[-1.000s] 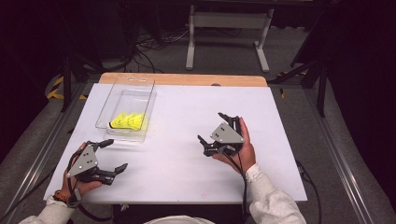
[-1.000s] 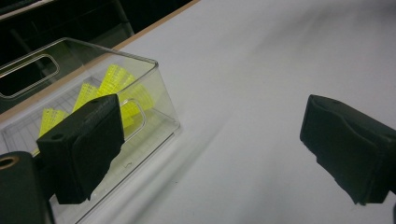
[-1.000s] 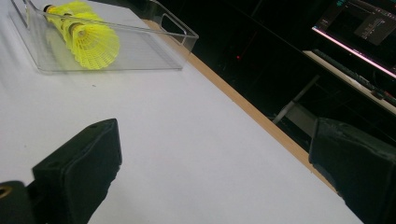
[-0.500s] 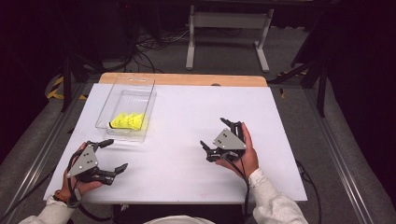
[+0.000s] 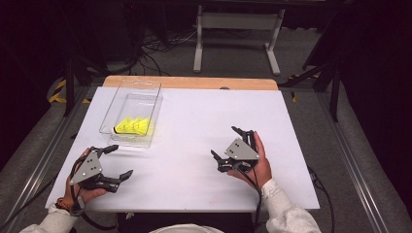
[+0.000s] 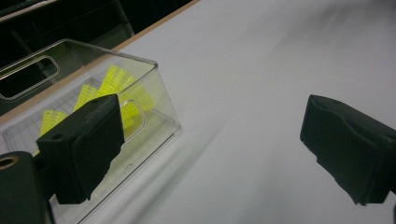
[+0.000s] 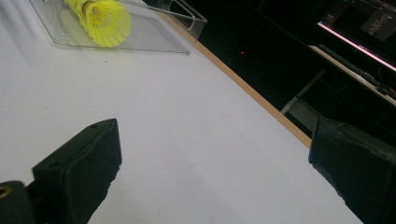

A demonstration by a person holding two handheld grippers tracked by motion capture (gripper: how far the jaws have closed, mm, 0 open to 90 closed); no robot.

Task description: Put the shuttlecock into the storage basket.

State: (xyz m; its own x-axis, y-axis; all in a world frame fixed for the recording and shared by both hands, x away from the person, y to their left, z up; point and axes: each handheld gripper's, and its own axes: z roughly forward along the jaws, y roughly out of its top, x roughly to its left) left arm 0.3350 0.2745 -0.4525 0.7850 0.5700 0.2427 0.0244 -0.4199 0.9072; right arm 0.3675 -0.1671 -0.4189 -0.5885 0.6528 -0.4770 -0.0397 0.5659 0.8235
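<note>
A clear plastic box (image 5: 153, 109) stands at the table's far left with yellow shuttlecocks (image 5: 132, 126) lying in it. My left gripper (image 5: 121, 160) hovers near the front left edge, just in front of the box, open and empty. In the left gripper view the box (image 6: 161, 100) and the shuttlecocks (image 6: 116, 81) sit behind the left jaw, and the gripper (image 6: 215, 144) spans bare table. My right gripper (image 5: 223, 141) is held right of centre, open and empty. In the right gripper view the gripper (image 7: 215, 168) points toward the box (image 7: 154, 42) and a shuttlecock (image 7: 105, 16) far off.
A white sheet (image 5: 194, 121) covers the table, with a wooden strip (image 5: 194, 82) along the far edge. A metal stand (image 5: 233, 29) and cables lie on the floor beyond. A lit screen (image 7: 369, 28) shows past the table edge.
My right gripper has drifted a little toward the person and to the right, staying open. The left gripper and the box have not moved.
</note>
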